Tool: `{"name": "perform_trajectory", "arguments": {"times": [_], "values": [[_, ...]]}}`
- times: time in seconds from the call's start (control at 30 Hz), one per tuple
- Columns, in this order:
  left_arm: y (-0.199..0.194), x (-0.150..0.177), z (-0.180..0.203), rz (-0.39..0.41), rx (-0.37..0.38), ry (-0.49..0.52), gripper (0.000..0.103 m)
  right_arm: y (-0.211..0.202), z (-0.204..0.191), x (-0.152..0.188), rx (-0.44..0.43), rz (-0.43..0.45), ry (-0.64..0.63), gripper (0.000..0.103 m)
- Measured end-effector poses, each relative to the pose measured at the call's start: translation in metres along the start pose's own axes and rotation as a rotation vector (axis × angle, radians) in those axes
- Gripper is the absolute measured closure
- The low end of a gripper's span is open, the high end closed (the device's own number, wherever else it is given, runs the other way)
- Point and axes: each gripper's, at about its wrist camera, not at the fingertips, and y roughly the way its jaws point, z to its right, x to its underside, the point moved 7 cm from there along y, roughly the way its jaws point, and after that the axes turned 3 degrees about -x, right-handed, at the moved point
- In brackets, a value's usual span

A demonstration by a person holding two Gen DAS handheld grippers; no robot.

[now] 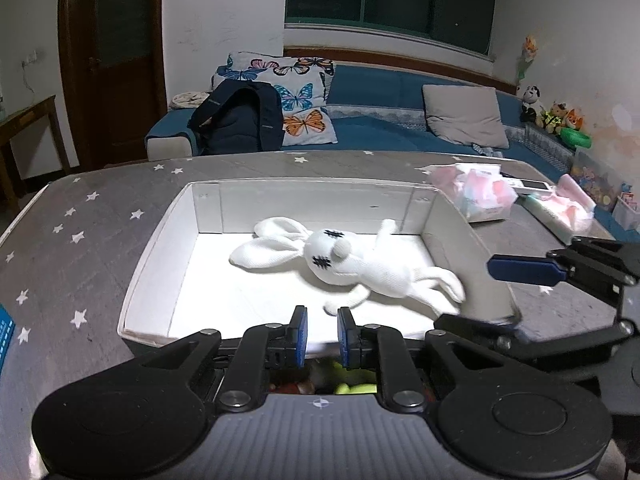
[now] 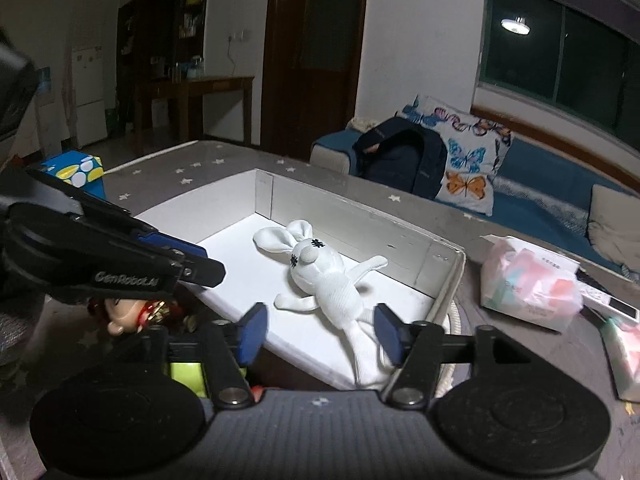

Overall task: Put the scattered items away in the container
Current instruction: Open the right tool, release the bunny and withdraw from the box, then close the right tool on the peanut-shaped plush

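In the white box (image 1: 160, 264) on the star-patterned desk (image 1: 96, 240) lay the white plush rabbit (image 1: 340, 264) — on its back, ears toward the far left corner, one leg draped over the near rim. The left claw (image 1: 322, 336) hovered over the near rim, jaws narrow, nothing between them. The right claw (image 2: 320, 330) stood wide, pads either side of the rabbit's leg, not pressing it. Just outside the box's near wall sat a doll head (image 2: 124, 318) and something yellow-green (image 2: 188, 374) — possibly more toys, mostly hidden. Tissue packs (image 1: 480, 196) lay right of the box, a blue box (image 2: 76, 172) far left.
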Motion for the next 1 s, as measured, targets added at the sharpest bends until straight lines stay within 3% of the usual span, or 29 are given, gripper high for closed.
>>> {"name": "perform_trajectory", "arguments": {"times": [0.5, 1.0], "values": [[-0.030, 0.024, 0.015, 0.023, 0.015, -0.011, 0.083, -0.046, -0.019, 0.043, 0.045, 0.024, 0.037, 0.025], [-0.035, 0.057, 0.054, -0.036, 0.142, -0.010, 0.083, -0.053, -0.011, 0.092, 0.091, -0.016, 0.172, 0.025]]}}
